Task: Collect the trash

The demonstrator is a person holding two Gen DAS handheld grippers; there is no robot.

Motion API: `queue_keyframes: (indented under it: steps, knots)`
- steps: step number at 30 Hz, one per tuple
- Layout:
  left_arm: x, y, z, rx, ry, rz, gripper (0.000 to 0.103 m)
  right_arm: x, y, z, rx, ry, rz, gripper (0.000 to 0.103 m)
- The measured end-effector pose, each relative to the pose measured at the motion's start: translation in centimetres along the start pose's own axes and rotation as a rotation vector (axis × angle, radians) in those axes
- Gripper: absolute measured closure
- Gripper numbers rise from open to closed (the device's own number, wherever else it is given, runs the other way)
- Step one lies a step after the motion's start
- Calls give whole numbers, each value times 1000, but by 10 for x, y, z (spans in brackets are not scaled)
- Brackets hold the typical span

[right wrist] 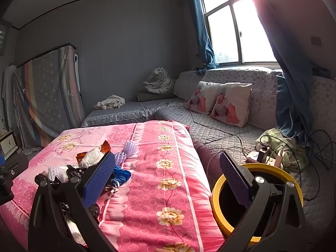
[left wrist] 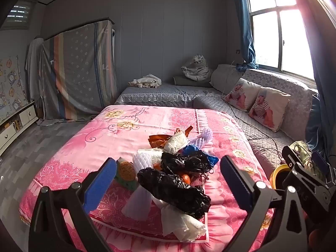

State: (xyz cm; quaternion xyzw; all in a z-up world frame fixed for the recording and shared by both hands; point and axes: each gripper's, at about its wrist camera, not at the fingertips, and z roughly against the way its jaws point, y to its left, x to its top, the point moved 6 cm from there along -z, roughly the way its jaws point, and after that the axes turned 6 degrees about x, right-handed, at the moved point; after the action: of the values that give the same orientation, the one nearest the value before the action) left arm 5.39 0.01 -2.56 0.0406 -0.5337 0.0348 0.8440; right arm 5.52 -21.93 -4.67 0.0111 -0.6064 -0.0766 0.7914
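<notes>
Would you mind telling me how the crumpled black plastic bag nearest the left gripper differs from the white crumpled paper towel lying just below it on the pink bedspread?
The crumpled black plastic bag is glossy and dark, while the white crumpled paper towel is matte and pale. The bag is bunched into a long roll lying slantwise; the towel spreads in loose flat folds. The bag lies partly on top; the towel sits underneath, nearer the bed's edge. Both are crumpled trash in the same pile, and neither is gripped.

Left tongs (left wrist: 168, 180): black frame, two blue ribbed pads (left wrist: 100, 180), jaws spread wide, nothing pinched between pads, pointing forward and tilted somewhat downward. Right tongs (right wrist: 168, 174): same black frame, blue ribbed pads (right wrist: 235, 178), jaws equally wide apart, empty, tilted slightly downward. Right tongs' body visible at right edge of left wrist view, close beside left tongs.
</notes>
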Motion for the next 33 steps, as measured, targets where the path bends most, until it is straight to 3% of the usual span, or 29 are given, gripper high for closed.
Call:
queue_keyframes:
  steps: [33]
  knots:
    - [-8, 3, -4, -2, 12, 11, 8, -8, 2, -5, 7, 19, -7, 8]
